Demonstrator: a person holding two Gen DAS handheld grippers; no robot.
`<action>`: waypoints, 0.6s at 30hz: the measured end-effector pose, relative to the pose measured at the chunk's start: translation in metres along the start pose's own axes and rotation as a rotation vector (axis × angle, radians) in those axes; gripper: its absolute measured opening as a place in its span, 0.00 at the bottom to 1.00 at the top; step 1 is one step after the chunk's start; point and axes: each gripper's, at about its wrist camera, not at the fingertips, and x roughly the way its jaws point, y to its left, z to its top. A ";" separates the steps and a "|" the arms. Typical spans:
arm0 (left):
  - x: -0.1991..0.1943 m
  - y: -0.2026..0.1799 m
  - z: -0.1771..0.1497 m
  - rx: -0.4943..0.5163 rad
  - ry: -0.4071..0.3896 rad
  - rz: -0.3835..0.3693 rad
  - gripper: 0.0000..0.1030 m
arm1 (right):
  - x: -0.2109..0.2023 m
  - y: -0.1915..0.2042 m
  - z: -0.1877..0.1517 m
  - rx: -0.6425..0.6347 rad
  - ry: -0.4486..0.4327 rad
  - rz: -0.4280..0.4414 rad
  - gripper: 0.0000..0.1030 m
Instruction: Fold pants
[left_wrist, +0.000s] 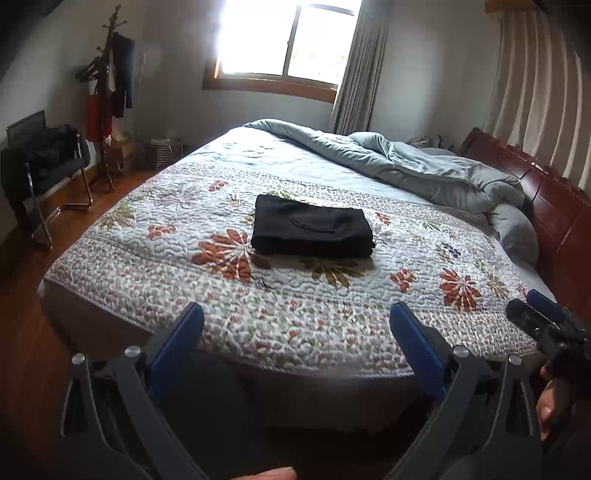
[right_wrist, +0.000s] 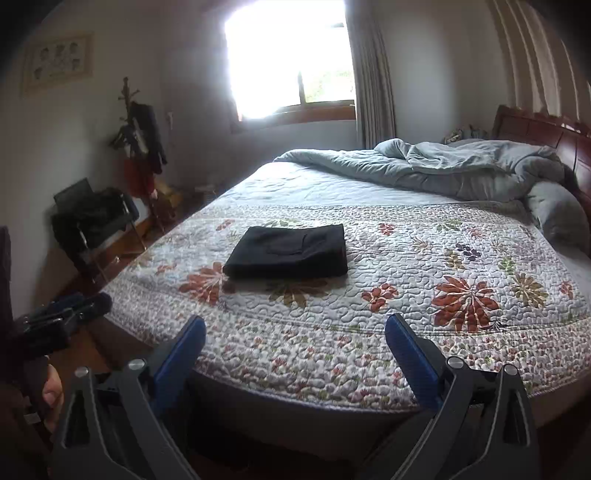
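Note:
Black pants (left_wrist: 312, 227) lie folded into a neat flat rectangle on the flowered quilt (left_wrist: 258, 295) in the middle of the bed; in the right wrist view the pants (right_wrist: 288, 253) sit left of centre. My left gripper (left_wrist: 295, 317) is held back over the near edge of the bed, open, with nothing between its blue pads. My right gripper (right_wrist: 295, 328) is likewise open and empty, well short of the pants. Each gripper shows at the edge of the other's view: the right gripper (left_wrist: 535, 314) and the left gripper (right_wrist: 74, 306).
A crumpled grey duvet (left_wrist: 424, 166) lies at the head of the bed against a dark wooden headboard (left_wrist: 546, 199). A black chair (left_wrist: 48, 166) with clothes and a coat stand (left_wrist: 107, 92) are on the wooden floor at the left. A bright window (left_wrist: 288, 37) is behind.

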 end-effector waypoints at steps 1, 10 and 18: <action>-0.004 -0.001 -0.004 0.003 -0.003 0.016 0.97 | 0.000 0.003 -0.004 -0.006 0.010 -0.001 0.95; -0.024 -0.005 -0.016 0.010 -0.014 0.034 0.97 | -0.008 0.010 -0.014 0.008 0.053 0.009 0.95; -0.027 -0.006 -0.011 0.003 -0.026 0.055 0.97 | -0.009 0.016 -0.008 0.002 0.046 0.027 0.95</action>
